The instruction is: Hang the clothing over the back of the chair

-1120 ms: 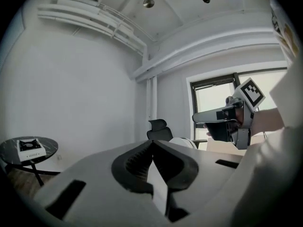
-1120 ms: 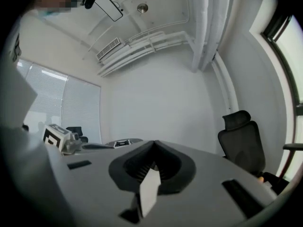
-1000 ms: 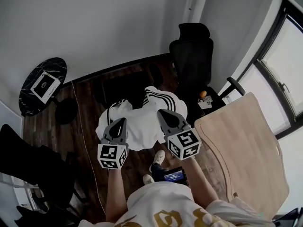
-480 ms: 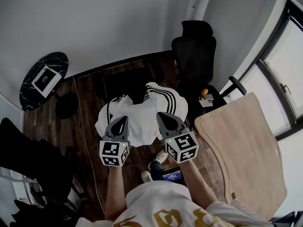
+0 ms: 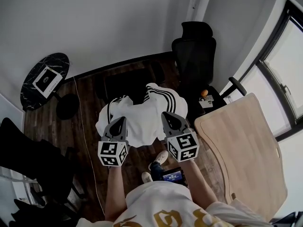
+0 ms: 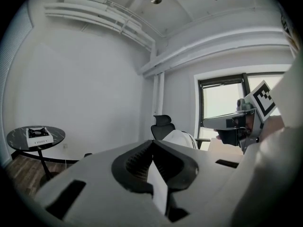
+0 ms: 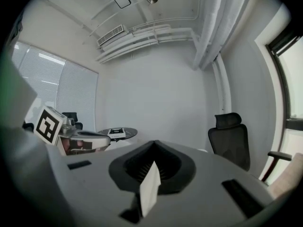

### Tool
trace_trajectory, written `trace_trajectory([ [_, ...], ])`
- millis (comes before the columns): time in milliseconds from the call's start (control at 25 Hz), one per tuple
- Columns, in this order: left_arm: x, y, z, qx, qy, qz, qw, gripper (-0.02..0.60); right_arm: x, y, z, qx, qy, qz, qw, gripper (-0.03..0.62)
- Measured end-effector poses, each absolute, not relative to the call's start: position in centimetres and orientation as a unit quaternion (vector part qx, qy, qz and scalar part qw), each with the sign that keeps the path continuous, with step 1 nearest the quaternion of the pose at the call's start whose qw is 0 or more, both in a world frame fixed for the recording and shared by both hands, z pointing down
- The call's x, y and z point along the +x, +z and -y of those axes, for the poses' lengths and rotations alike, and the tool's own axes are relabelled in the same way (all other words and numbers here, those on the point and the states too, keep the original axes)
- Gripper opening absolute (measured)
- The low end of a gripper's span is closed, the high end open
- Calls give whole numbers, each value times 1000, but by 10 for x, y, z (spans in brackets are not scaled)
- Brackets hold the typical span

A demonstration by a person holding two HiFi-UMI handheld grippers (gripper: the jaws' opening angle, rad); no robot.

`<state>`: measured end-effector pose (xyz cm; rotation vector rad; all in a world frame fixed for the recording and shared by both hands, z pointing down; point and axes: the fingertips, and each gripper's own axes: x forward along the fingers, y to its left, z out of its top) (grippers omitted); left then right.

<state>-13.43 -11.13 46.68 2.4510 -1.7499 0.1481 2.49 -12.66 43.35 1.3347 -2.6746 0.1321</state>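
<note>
A white garment with black stripes (image 5: 142, 115) hangs spread between my two grippers above the dark wood floor. The left gripper (image 5: 122, 120) is shut on its left edge, the right gripper (image 5: 166, 114) on its right edge. In the left gripper view a strip of white cloth (image 6: 158, 190) is pinched in the closed jaws of the left gripper (image 6: 152, 143). The right gripper (image 7: 154, 144) likewise pinches a fold of cloth (image 7: 150, 188). The black high-backed office chair (image 5: 194, 56) stands beyond the garment, to the right, apart from it; the chair (image 7: 229, 141) is bare.
A round black side table (image 5: 35, 91) bearing a white box stands at the far left. A light wooden desk (image 5: 241, 150) lies close on the right, under the window. Dark chairs fill the lower left corner. A dark low object (image 5: 128, 82) sits on the floor behind the garment.
The right gripper has sunk slightly with its edge of the garment. The left gripper has stayed almost still. Both grips are unchanged.
</note>
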Motion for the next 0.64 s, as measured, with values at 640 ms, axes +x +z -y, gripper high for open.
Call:
trace_trajectory([
  [640,-118,466,119,818,52,570,61,20,43,438,130,452,46,887,75,11],
])
